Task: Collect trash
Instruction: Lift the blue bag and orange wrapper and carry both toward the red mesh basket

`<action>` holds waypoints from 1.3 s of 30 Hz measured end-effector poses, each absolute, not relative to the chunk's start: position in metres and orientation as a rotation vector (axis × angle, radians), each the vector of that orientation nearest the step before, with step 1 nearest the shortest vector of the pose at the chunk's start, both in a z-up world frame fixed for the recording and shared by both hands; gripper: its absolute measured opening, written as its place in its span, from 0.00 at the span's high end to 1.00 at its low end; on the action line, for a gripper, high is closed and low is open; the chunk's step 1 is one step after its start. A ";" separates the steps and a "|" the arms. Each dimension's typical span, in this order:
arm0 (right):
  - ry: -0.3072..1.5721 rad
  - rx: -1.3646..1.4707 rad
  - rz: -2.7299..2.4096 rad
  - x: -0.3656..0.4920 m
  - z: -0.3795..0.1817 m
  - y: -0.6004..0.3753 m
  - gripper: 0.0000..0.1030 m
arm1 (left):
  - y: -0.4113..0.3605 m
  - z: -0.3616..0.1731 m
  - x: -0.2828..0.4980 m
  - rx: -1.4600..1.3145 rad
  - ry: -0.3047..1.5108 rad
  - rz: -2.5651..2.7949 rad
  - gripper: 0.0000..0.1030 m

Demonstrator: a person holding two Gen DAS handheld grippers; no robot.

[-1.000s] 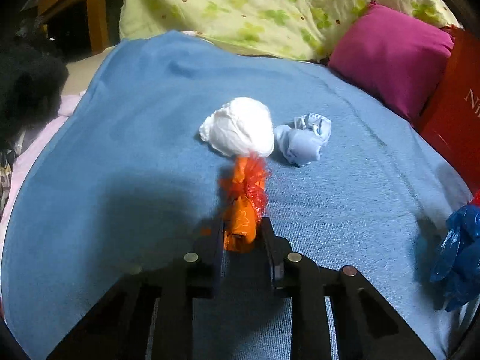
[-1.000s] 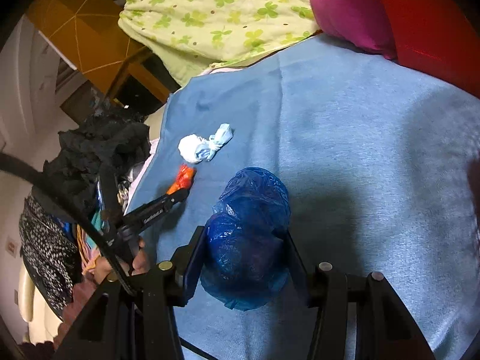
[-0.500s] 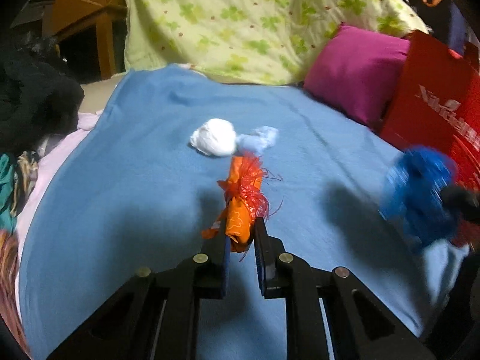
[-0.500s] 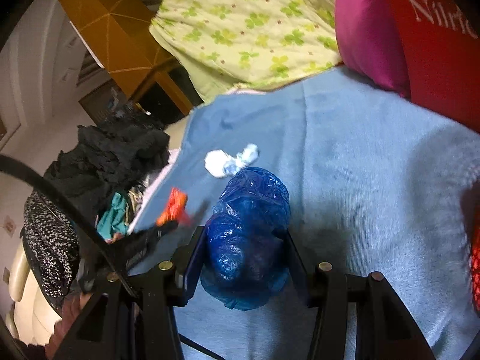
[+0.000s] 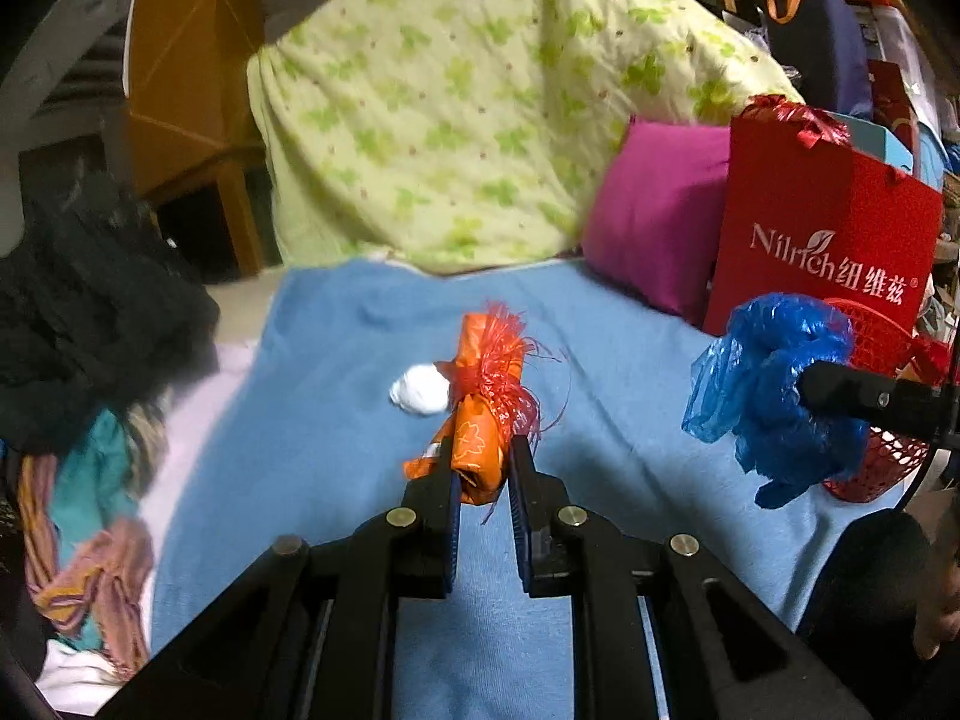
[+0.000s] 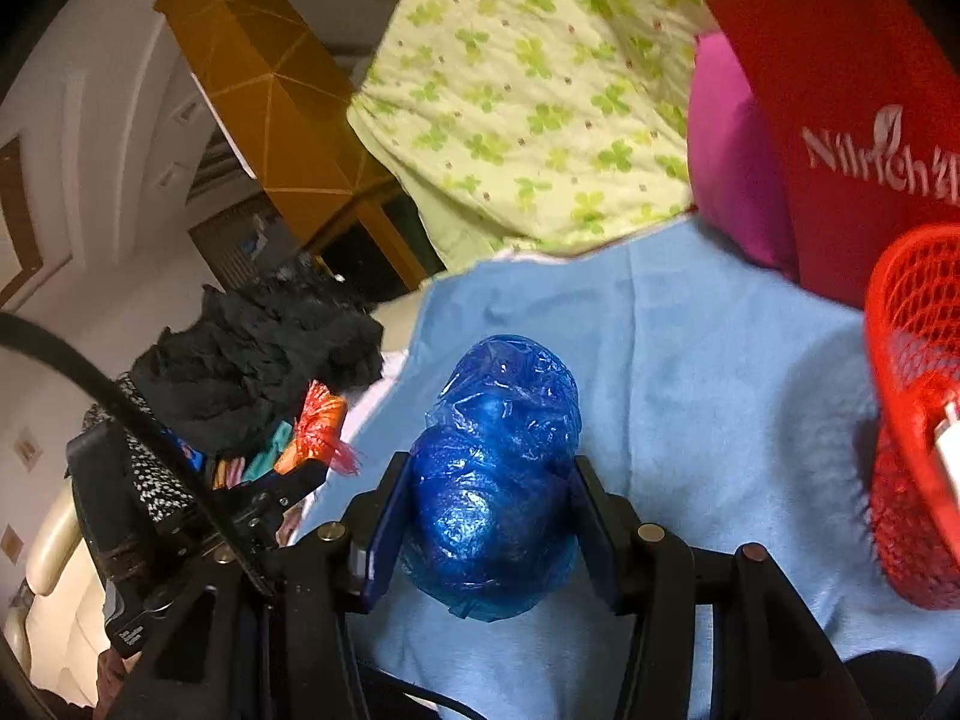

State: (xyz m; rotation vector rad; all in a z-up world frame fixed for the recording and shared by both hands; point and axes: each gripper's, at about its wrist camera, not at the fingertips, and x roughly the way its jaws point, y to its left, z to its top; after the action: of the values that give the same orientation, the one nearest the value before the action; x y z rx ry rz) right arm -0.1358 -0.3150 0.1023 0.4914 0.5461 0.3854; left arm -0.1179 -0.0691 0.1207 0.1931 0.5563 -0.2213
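My left gripper (image 5: 480, 450) is shut on an orange wrapper with red fringe (image 5: 483, 402) and holds it above the blue blanket (image 5: 336, 420). It also shows in the right wrist view (image 6: 315, 426). My right gripper (image 6: 489, 468) is shut on a crumpled blue plastic bag (image 6: 498, 468), lifted near a red mesh basket (image 6: 912, 420). The blue bag (image 5: 774, 384) shows at the right in the left wrist view. A white crumpled wad (image 5: 420, 391) lies on the blanket behind the orange wrapper.
A red paper bag (image 5: 822, 240) and a magenta pillow (image 5: 654, 210) stand at the back right. A green-patterned quilt (image 5: 468, 108) lies at the head. Dark clothes (image 5: 90, 300) pile up at the left edge.
Both grippers have risen off the blanket with their trash. The right one has moved toward the red basket; the white wad now looks farther away.
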 end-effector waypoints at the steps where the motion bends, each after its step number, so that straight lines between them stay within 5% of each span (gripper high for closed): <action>1: 0.536 0.489 0.386 -0.140 0.107 -0.315 0.47 | -0.069 0.124 -0.120 0.197 0.553 -0.218 0.85; 39: 0.255 0.478 0.387 -0.240 0.186 -0.357 0.47 | -0.134 0.197 -0.201 0.303 0.366 -0.251 0.85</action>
State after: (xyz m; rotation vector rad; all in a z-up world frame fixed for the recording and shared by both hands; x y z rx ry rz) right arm -0.2397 -0.3572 0.1862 0.4780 0.2547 0.3869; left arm -0.2008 -0.1338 0.1965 0.3026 0.3665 -0.2507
